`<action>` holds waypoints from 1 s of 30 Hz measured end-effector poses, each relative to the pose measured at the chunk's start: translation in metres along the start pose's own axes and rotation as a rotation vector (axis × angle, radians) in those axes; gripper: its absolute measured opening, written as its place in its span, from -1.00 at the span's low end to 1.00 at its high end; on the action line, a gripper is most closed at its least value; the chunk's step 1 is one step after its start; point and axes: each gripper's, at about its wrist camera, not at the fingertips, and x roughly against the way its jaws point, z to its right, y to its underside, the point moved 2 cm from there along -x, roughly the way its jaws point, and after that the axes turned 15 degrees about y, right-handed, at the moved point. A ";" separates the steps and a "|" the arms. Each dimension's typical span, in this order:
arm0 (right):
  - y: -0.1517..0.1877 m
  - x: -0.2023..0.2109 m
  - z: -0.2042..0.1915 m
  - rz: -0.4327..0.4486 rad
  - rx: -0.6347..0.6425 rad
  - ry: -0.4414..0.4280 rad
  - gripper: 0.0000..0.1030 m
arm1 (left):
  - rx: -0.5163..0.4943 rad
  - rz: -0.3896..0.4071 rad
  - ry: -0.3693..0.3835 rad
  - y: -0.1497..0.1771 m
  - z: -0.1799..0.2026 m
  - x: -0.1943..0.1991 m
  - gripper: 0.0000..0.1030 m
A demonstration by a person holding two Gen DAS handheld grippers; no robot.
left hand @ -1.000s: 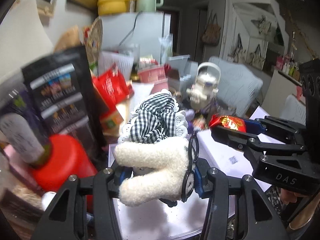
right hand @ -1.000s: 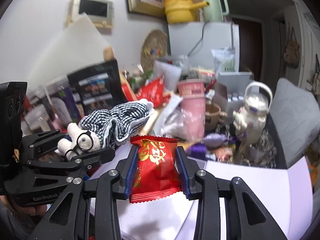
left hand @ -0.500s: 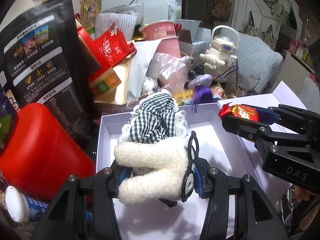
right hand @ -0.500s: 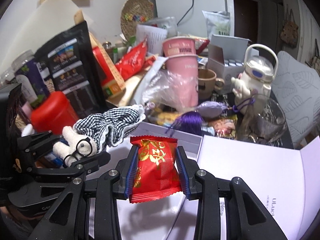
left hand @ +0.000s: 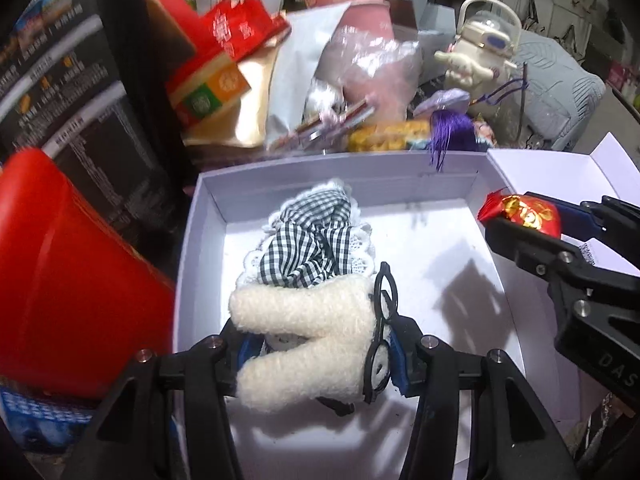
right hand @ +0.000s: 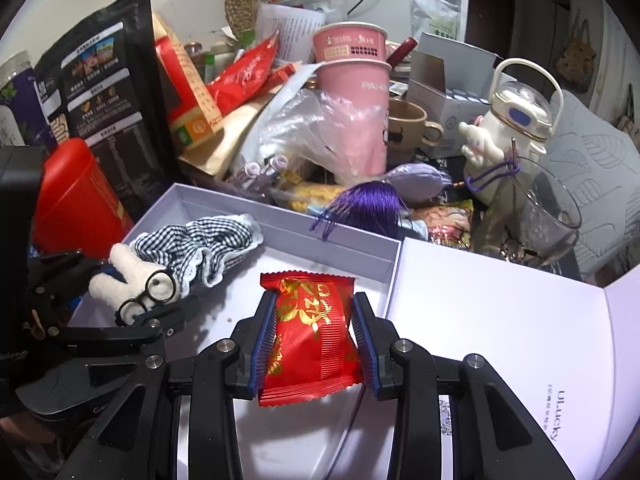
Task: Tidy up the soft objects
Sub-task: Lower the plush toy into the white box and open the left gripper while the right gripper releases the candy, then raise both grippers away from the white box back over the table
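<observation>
One plush rabbit (left hand: 308, 340), gripped by the left gripper (left hand: 316, 354) as its jaws ease wider; one red packet (right hand: 310, 332), clamped by the right gripper (right hand: 312, 340); one white box (left hand: 200, 240).

I count one plush toy (left hand: 308, 340), one red snack packet (right hand: 310, 332) and one white box (left hand: 200, 216). Behind it I see two stacked pink cups (right hand: 352, 80), one brown mug (right hand: 408, 128), one glass (right hand: 548, 216) and one red canister (right hand: 76, 200).

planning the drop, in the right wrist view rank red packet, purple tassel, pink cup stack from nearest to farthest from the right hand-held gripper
1. red packet: between the right hand-held gripper's pads, over the white box.
2. purple tassel: hanging over the box's far wall.
3. pink cup stack: upright in the clutter behind.
</observation>
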 end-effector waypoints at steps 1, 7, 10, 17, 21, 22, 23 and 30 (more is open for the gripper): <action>0.000 -0.001 0.000 -0.004 0.001 -0.002 -0.28 | 0.002 -0.010 0.002 0.000 0.000 -0.002 0.04; 0.001 -0.002 -0.002 -0.015 0.015 0.016 -0.23 | -0.006 -0.005 -0.014 0.000 0.001 -0.001 0.46; 0.001 0.001 0.001 -0.010 0.013 0.030 -0.15 | -0.015 0.008 -0.026 0.000 0.002 0.004 0.53; 0.002 0.024 0.012 0.036 -0.008 0.047 -0.15 | -0.055 0.075 -0.043 -0.003 0.014 0.030 0.53; -0.001 0.039 0.019 0.067 -0.041 0.052 -0.15 | -0.037 0.102 -0.031 -0.004 0.018 0.045 0.53; -0.001 0.043 0.020 0.072 -0.047 0.051 -0.15 | -0.036 0.108 -0.029 -0.004 0.018 0.048 0.53; -0.001 0.047 0.021 0.078 -0.048 0.052 -0.15 | -0.038 0.116 -0.027 -0.004 0.021 0.052 0.53; 0.000 0.080 0.028 0.121 -0.060 0.071 -0.15 | -0.061 0.170 -0.052 -0.001 0.035 0.085 0.53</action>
